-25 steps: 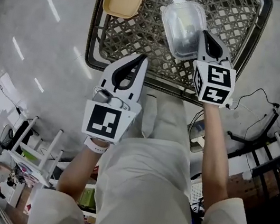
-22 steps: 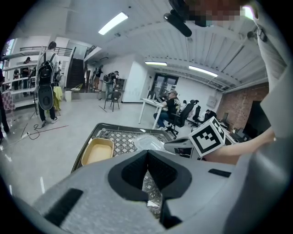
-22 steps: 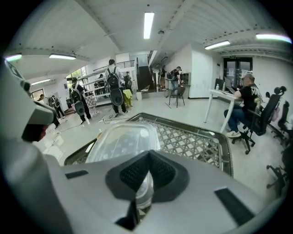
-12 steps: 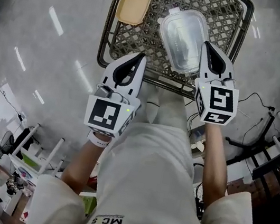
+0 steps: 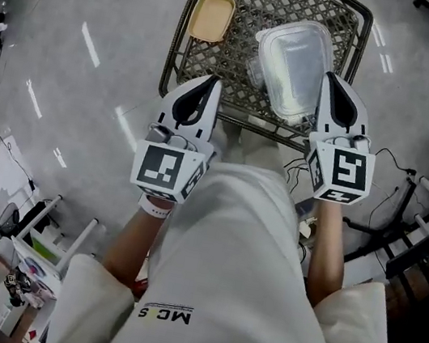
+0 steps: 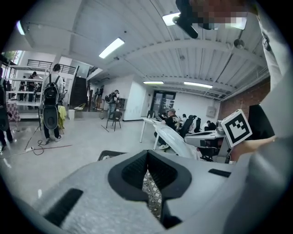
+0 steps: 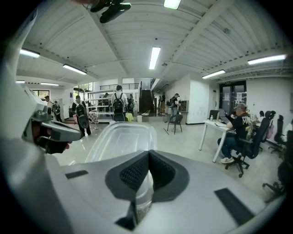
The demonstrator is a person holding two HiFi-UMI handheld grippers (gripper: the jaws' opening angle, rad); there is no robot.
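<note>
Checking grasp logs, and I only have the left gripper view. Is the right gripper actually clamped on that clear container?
Observer: Yes. The right gripper is shut on the near rim of the clear container.
Operator: Anything else on the table?
Observer: A yellow tub sits at the far left corner of the table.
Operator: Where is my gripper over it?
Observer: In the head view the left gripper, shut and empty, overlaps the table's near left corner.
</note>
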